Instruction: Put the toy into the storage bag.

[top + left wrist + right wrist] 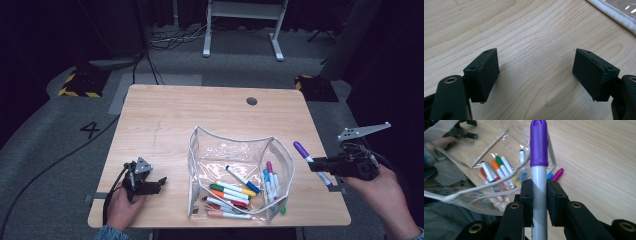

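A marker with a white barrel and a purple cap (311, 161) (539, 170) is clamped between the pads of my right gripper (320, 166) (539, 195), which is shut on it and held above the table's right edge, cap pointing toward the pouch. A clear zip pouch with white trim (200, 150) (456, 195) stands open at the table's middle front and holds several coloured markers (232, 192) (496, 170). My left gripper (159, 182) (536, 68) rests at the front left of the table, jaws wide apart over bare wood, nothing between them.
The wooden table (170, 115) has a cable hole (251, 101) at its back right. Floor cables, a white desk frame (242, 25) and yellow-black striped feet (80, 82) lie beyond the far edge. The pouch's white edge (614, 13) shows at the top right of the left gripper view.
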The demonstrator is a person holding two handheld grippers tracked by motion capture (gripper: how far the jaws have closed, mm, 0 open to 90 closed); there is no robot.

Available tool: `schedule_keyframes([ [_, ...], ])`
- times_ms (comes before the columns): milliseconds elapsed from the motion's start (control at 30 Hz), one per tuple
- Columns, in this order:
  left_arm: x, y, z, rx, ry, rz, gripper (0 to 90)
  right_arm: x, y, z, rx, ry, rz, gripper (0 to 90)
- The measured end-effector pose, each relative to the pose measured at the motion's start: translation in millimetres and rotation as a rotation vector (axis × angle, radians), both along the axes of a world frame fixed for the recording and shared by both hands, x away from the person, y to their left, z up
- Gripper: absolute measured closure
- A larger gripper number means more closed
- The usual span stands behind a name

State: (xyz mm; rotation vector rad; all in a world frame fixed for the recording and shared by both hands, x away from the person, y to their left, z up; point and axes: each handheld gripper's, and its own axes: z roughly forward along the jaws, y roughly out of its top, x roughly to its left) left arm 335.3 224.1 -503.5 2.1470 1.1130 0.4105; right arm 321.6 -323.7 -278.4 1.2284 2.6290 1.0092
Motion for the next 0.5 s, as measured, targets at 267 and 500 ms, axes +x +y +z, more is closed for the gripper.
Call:
schedule_keyframes([
  [267, 0.0, 0.0, 0.0, 0.0, 0.0, 0.0, 21.5, -10.5, 31.0, 19.6, -0.02, -0.016, 0.108, 76.2],
  [500, 0.0, 0.0, 0.0, 0.0, 0.0, 0.0, 21.5, -10.0, 64.2, 27.1, -0.05, -0.019, 0.193, 76.2],
])
